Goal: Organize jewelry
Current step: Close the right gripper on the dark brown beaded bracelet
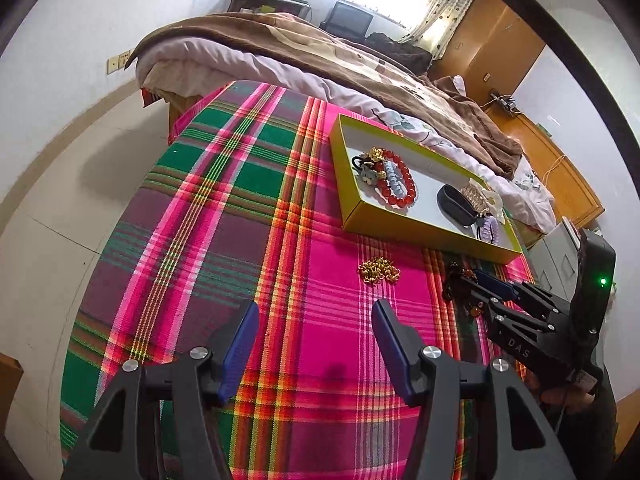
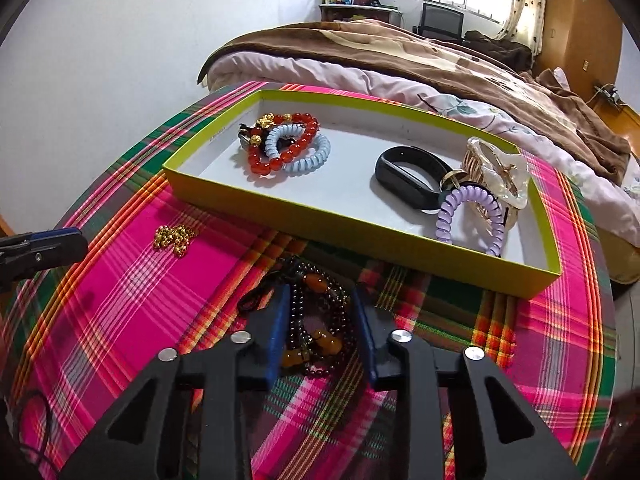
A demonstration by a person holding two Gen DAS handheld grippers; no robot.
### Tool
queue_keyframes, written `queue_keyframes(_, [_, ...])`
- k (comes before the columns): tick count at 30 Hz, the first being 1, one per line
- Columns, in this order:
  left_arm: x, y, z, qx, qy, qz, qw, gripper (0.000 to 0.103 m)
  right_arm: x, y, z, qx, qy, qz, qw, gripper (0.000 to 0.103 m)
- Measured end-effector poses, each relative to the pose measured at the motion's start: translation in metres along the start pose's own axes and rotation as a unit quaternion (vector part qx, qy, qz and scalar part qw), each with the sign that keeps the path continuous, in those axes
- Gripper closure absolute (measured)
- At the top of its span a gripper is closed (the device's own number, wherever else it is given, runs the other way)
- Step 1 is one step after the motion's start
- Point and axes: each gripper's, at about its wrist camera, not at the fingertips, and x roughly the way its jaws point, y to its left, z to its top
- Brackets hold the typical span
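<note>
My left gripper [image 1: 314, 344] hangs over the plaid counter [image 1: 224, 208] with its fingers apart and nothing between them.

A bit ahead of it lies the gold chain [image 1: 378, 272], in a small heap on the cloth, just in front of the box. I think it is light and floppy and will slide through a loose hold. I would pinch the thick middle of the heap, not one end.

The box [image 2: 360, 236] is a flat yellow-green one with a white floor. At its left end sit red beads [image 2: 296, 146], a blue coil [image 2: 298, 152] and a small gold charm, all touching. At its right end are a black band [image 2: 408, 178], a purple coil [image 2: 470, 218] and a pale hair claw [image 2: 496, 168], bunched together. The middle floor is bare.

My right gripper [image 2: 320, 328] is down on the dark beads [image 2: 316, 320], which lie on the counter just in front of the box. The fingers sit close on both sides of the pile, but I cannot tell if they squeeze it yet. These beads look heavier, loose and easy to tangle, so the bunched middle is the best spot.
</note>
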Motion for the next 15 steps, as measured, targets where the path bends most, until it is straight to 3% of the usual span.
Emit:
queue_keyframes(6, [0.002, -0.006, -0.001, 0.005, 0.005, 0.003, 1.0000, 0.045, -0.006, -0.008, -0.003, 0.019, -0.010, 0.008, 1.000, 0.093])
queue_keyframes(15, [0.013, -0.027, 0.006, 0.034, 0.015, 0.009, 0.9993, 0.045, -0.028, -0.027, -0.013, 0.060, -0.042, 0.021, 0.997, 0.093])
